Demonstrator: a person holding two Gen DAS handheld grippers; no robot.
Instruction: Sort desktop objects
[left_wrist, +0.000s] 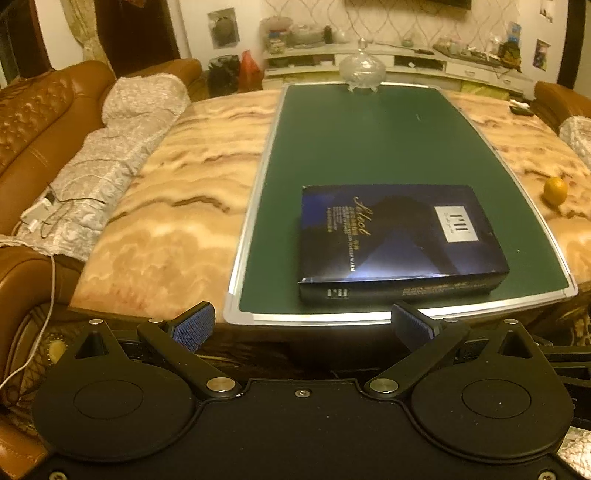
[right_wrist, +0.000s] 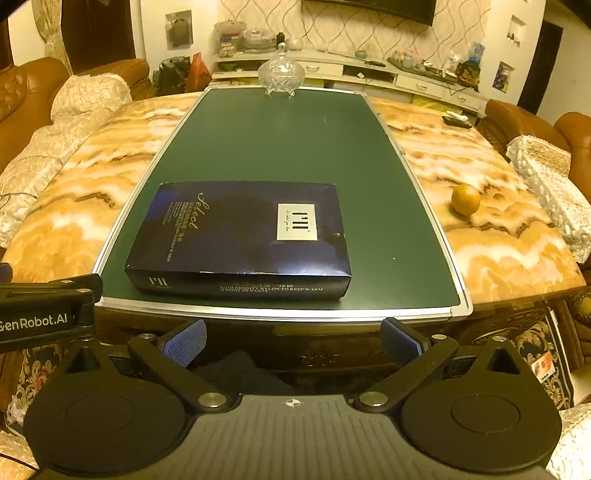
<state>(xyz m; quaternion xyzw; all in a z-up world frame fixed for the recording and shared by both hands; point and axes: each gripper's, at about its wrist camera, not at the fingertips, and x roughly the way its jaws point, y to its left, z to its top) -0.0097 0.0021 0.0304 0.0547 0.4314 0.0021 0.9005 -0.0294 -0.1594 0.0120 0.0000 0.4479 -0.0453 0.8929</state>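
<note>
marble table (left_wrist: 177, 206) | brown leather sofa (left_wrist: 40, 110) – left, blanket (left_wrist: 122, 125) draped | cluttered white cabinet (right_wrist: 369, 70) – far wall

Dark box (right_wrist: 240, 236) flat on green board (right_wrist: 280, 147); orange (right_wrist: 465, 199) right; tool (right_wrist: 293, 341) spread.

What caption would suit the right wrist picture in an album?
Open right gripper waits before a dark blue box on a green board, orange aside on the marble table.
</note>
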